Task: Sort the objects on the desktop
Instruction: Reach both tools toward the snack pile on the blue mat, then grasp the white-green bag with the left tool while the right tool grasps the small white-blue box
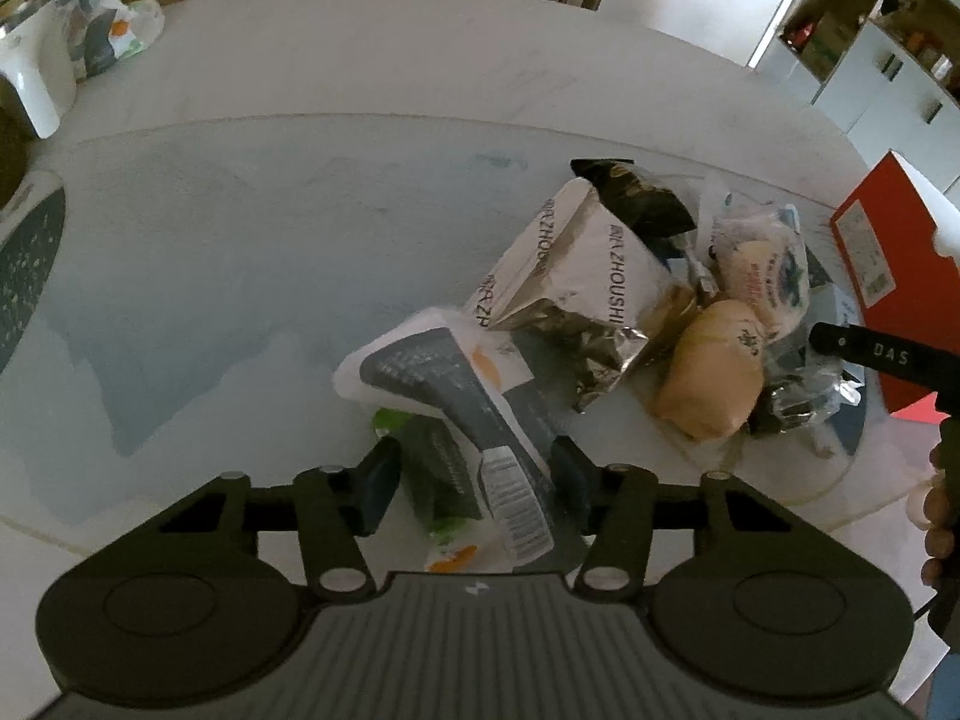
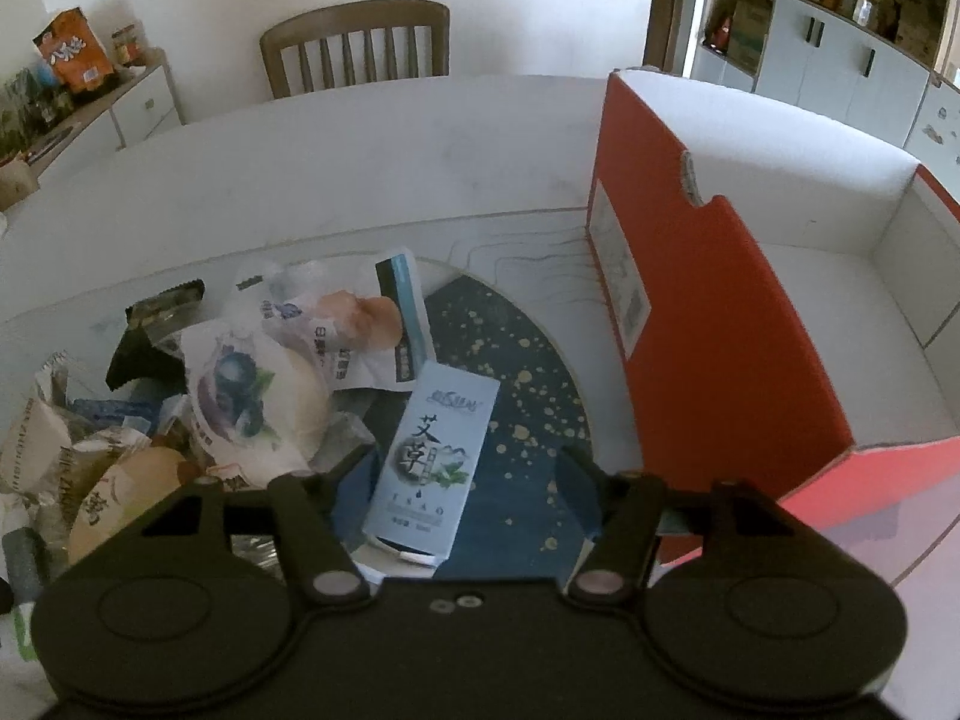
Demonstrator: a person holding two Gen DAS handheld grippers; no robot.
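Left gripper [image 1: 474, 483] straddling white-and-grey snack pouch [image 1: 456, 396] at six o'clock, pads not visibly pressing; right gripper [image 2: 468, 480] spread around pale-blue carton [image 2: 429, 462]. Best squeezed squarely mid-body, then lifted toward red box [image 2: 720, 324] at three o'clock.

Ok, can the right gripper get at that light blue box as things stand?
Probably yes: the light blue box lies flat between the right gripper's open jaws, nothing on top; the snack pile only crowds its left side.
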